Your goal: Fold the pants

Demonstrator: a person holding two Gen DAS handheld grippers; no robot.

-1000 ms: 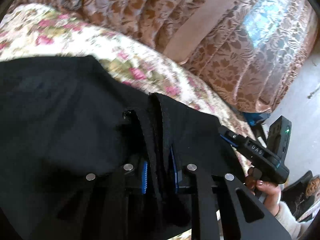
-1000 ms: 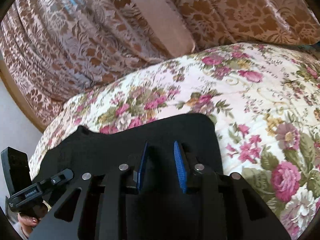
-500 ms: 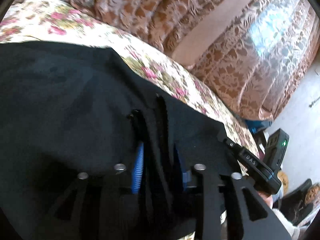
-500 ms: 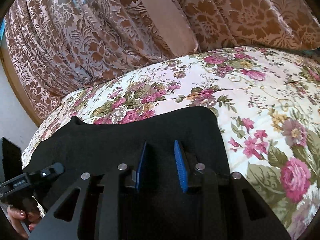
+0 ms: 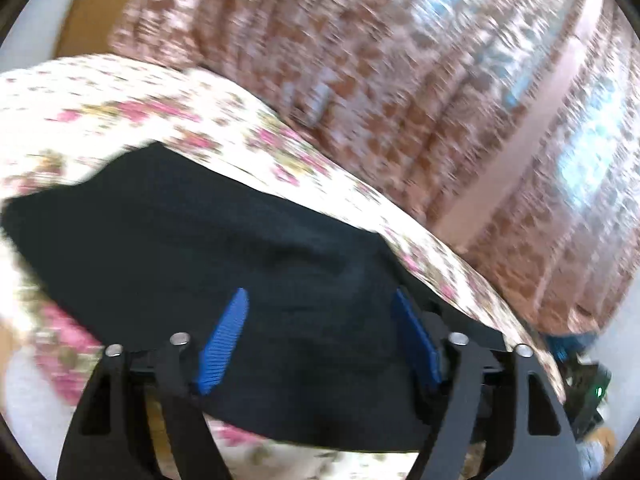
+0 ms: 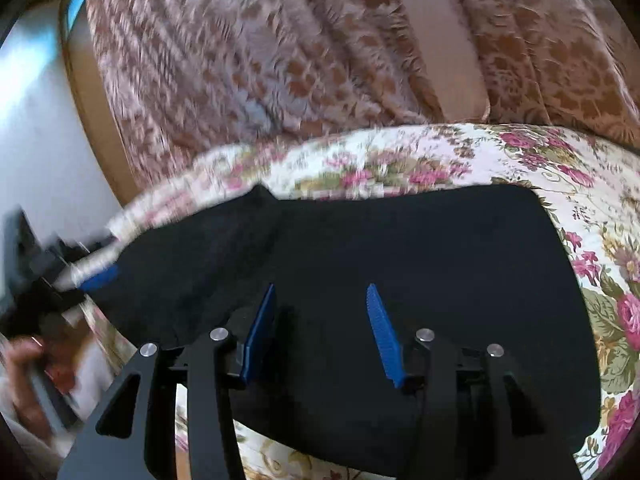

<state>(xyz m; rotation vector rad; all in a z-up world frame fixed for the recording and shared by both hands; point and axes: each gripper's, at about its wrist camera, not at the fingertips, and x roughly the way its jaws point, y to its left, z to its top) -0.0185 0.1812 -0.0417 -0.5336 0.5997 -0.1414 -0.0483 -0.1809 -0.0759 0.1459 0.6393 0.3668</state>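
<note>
On floral quilt [image 6: 432,160], flat black pants [image 6: 400,248], both jaws just opening, apart, gripping nothing.

Nothing I can read here — no label, brand or number shows in either of my views — too blurred.

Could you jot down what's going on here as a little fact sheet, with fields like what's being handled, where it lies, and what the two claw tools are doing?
item: black pants, folded into a flat dark slab
surface: floral bedspread
backdrop: brown patterned curtains
left gripper: jaws wide and just been opening, nothing pinched, pants below
right gripper: jaws apart and just been opening, nothing pinched, pants below
picture quality: left view blurred
</note>
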